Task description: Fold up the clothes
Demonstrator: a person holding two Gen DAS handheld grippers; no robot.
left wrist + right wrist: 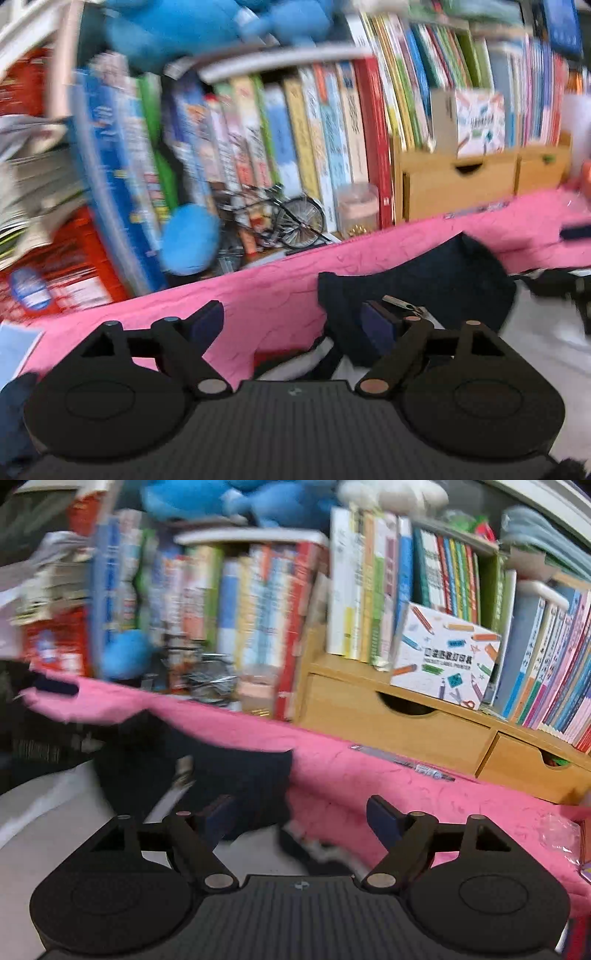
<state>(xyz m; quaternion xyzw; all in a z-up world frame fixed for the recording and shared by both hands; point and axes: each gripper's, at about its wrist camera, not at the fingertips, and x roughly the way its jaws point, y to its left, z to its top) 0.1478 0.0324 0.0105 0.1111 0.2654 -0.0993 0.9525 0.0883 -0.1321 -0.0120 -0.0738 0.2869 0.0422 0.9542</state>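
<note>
Pink cloth (280, 295): covering the tabletop, stretching toward three o'clock.
Dark garment (424, 284): lying on the cloth at one o'clock of the left gripper (291, 325).
Left fingers: spreading wide, gripping nothing.
Right gripper (301, 812): fingers gaping, empty, garment at ten o'clock.

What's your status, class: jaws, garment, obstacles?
Left gripper and right gripper: jaws open, empty. Navy garment lies crumpled on pink cloth. Pen nearby.
</note>
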